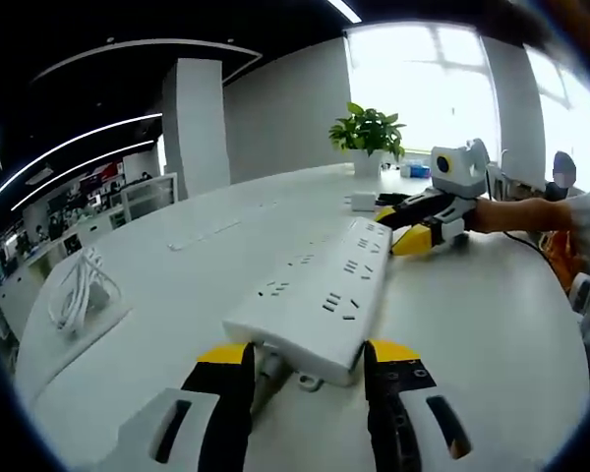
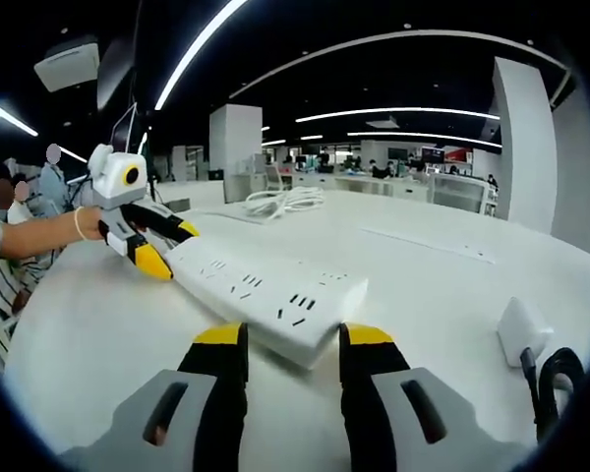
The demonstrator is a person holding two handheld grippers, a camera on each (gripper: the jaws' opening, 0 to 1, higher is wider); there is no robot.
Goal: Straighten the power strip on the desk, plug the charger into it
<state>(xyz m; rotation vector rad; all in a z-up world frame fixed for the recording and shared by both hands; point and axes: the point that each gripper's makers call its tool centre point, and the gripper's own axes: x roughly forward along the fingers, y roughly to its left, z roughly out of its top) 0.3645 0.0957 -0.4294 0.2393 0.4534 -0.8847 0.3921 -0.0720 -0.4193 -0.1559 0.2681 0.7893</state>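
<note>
A long white power strip point(image 1: 320, 295) lies flat on the white desk point(image 1: 482, 324), running away from me in the left gripper view. My left gripper point(image 1: 310, 356) is open, its yellow-tipped jaws standing either side of the strip's cable end. My right gripper point(image 1: 401, 228) is at the strip's far end, held by a hand. In the right gripper view the strip point(image 2: 261, 290) runs away to the left and my right gripper point(image 2: 295, 339) is open, with the strip's near corner just ahead of its tips. The left gripper point(image 2: 165, 248) straddles the far end. A white charger point(image 2: 521, 329) with a black cable lies at the right.
A coiled white cable point(image 1: 79, 290) lies on the desk's left side, also seen as the coiled cable point(image 2: 280, 202) beyond the strip. A potted plant point(image 1: 369, 133) stands at the desk's far edge, with the white charger point(image 1: 364, 202) in front of it. A person's forearm point(image 2: 39, 234) reaches in from the left.
</note>
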